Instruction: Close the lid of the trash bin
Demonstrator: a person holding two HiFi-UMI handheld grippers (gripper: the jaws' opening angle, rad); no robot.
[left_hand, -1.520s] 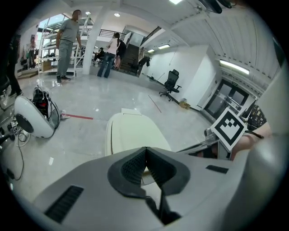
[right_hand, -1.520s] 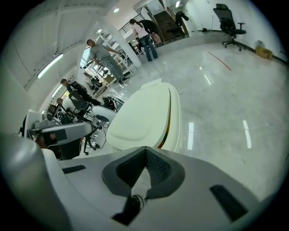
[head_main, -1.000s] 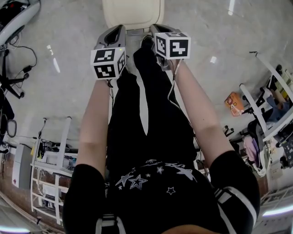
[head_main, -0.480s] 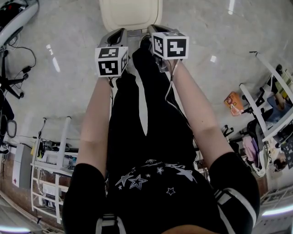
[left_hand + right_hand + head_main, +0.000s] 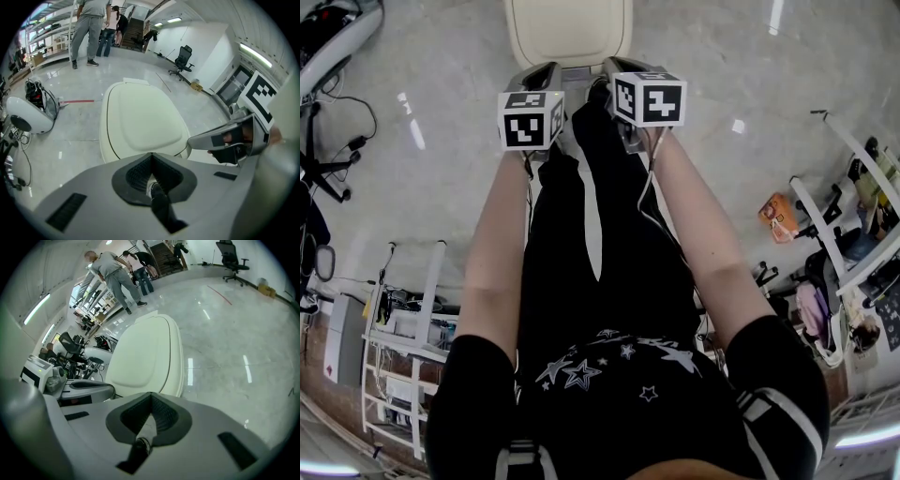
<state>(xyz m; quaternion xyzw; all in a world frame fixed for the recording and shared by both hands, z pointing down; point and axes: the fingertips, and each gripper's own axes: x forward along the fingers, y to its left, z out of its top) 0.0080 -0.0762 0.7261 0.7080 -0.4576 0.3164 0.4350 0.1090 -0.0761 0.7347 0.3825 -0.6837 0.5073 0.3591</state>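
Note:
The cream trash bin (image 5: 568, 28) stands on the grey floor in front of the person, and its lid (image 5: 143, 119) lies flat down on the body. In the right gripper view the same lid (image 5: 147, 357) looks shut along its rim. My left gripper (image 5: 546, 69) hovers just short of the bin's near edge, jaws shut with nothing between them. My right gripper (image 5: 617, 66) hangs beside it at about the same height, also shut and empty. Each shows in the other's view: the right gripper (image 5: 229, 138), the left gripper (image 5: 86, 387).
A white pod-shaped machine (image 5: 28, 115) with cables sits left of the bin. Several people (image 5: 91, 28) stand far behind it, near an office chair (image 5: 182, 58). Shelving racks (image 5: 403, 328) and an orange bag (image 5: 778, 214) flank the person.
The left gripper has edged forward toward the bin, drawing level with the right one. The right gripper and the bin have barely moved.

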